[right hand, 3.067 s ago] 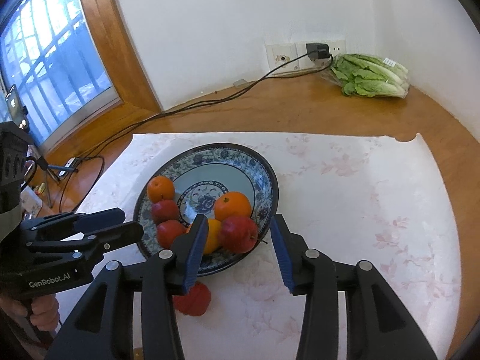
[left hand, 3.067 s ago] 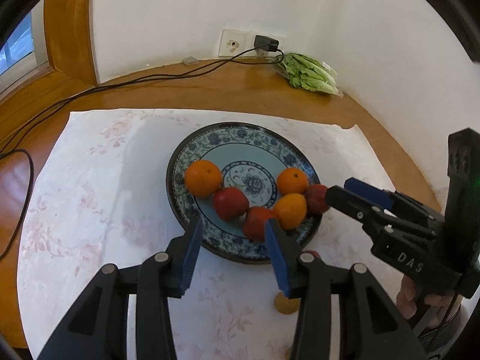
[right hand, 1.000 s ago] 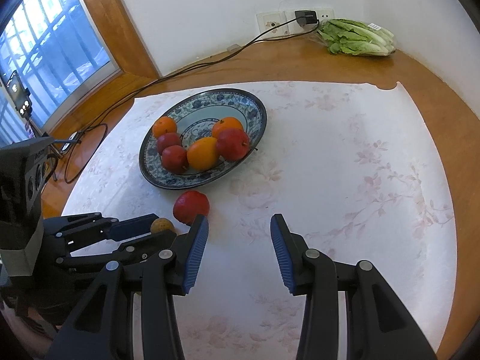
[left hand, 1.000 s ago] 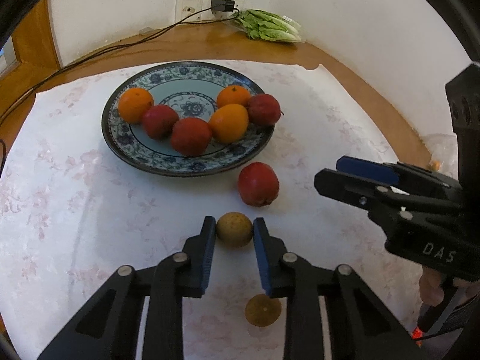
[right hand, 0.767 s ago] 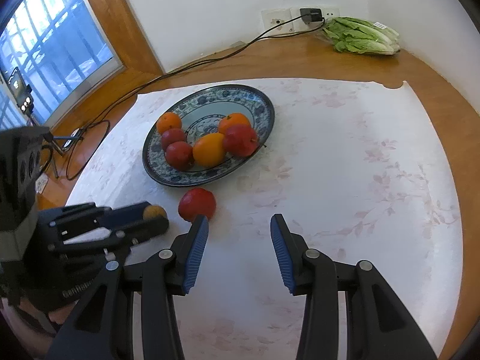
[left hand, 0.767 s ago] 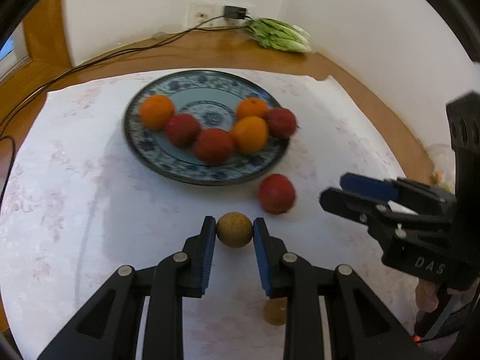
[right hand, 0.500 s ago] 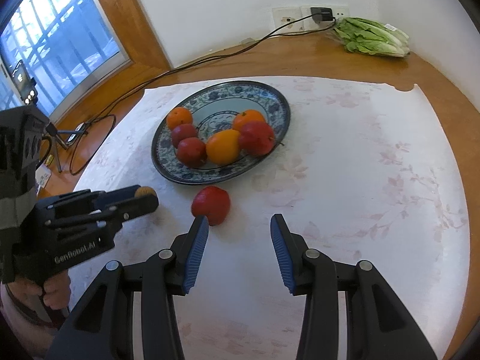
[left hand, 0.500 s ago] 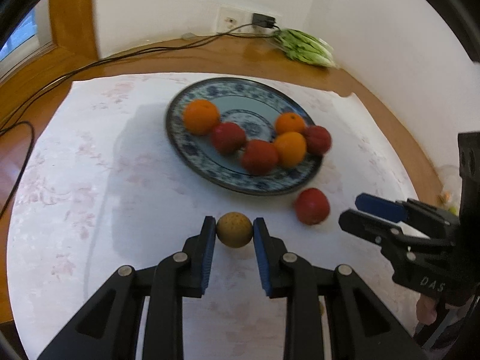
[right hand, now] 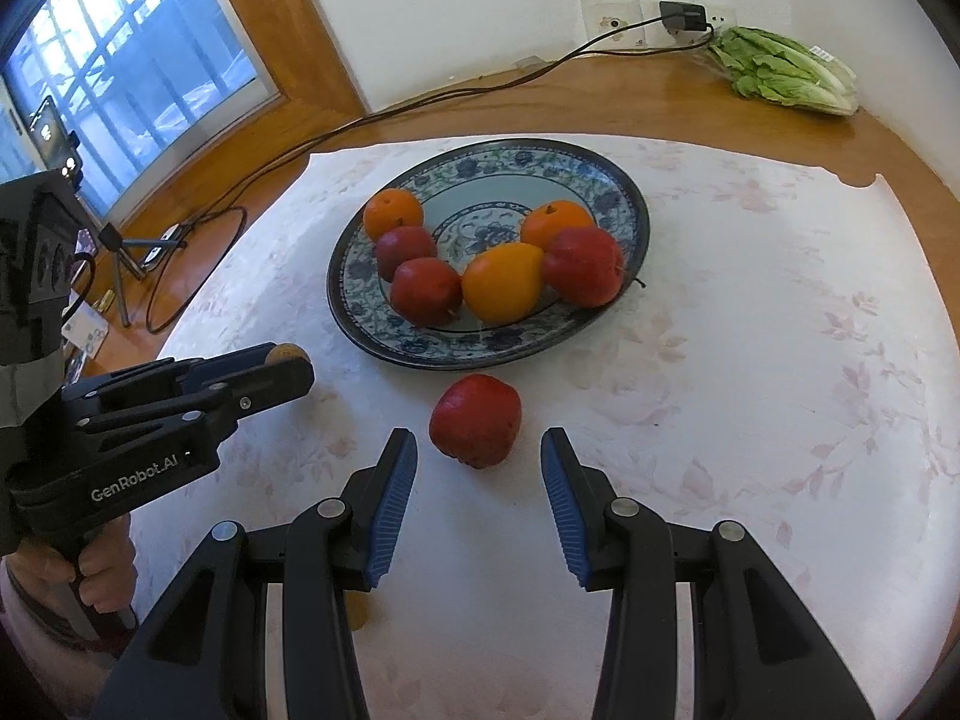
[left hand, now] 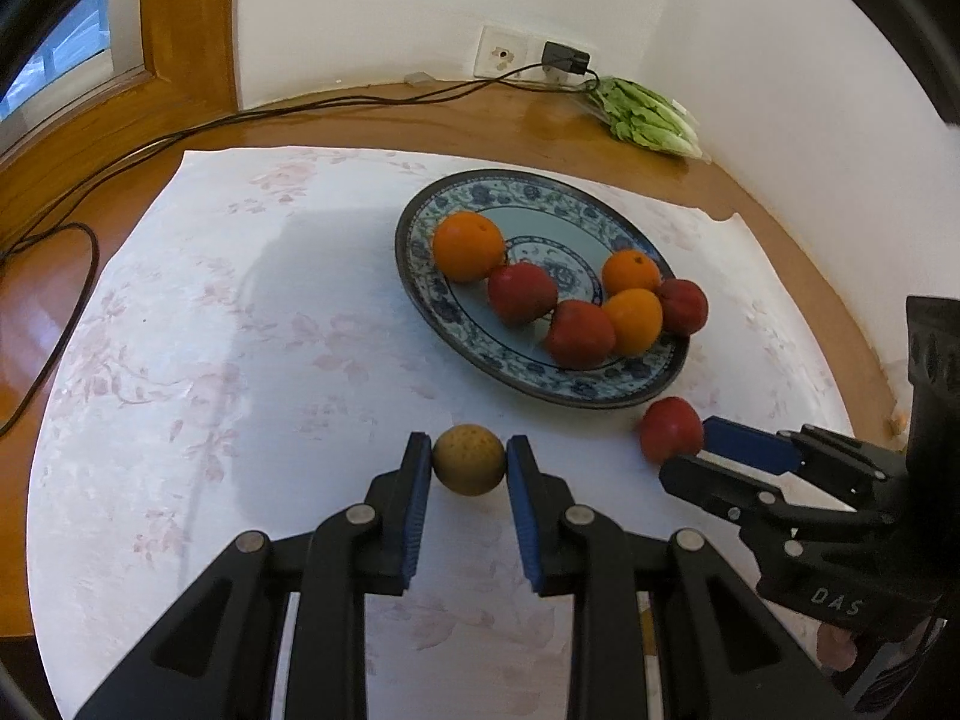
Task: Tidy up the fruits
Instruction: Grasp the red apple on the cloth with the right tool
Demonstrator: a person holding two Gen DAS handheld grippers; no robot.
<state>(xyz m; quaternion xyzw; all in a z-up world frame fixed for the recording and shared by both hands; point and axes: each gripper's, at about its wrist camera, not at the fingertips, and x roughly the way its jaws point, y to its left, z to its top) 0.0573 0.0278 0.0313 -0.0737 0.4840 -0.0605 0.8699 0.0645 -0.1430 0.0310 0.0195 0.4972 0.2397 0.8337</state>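
Landmark: the blue-patterned plate (left hand: 420, 276), set on a floral cloth (left hand: 180, 360) and holding three oranges and three red apples.
Left gripper (left hand: 469, 468): closed on a small brown round fruit (left hand: 469, 459), held near the plate's front rim.
Right gripper (right hand: 479, 483): jaws held apart, nothing gripped; a loose red apple (right hand: 476, 429) is seen on the cloth just beyond the fingertips, close in front of the plate.
Left wrist view only: the brown fruit is shown whole between both pads.
Right wrist view only: a window (right hand: 120, 72) left of the plate, a hand (right hand: 90, 585) on the left gripper's handle.
Both views: bagged lettuce (right hand: 786, 72) is seen well behind the plate.
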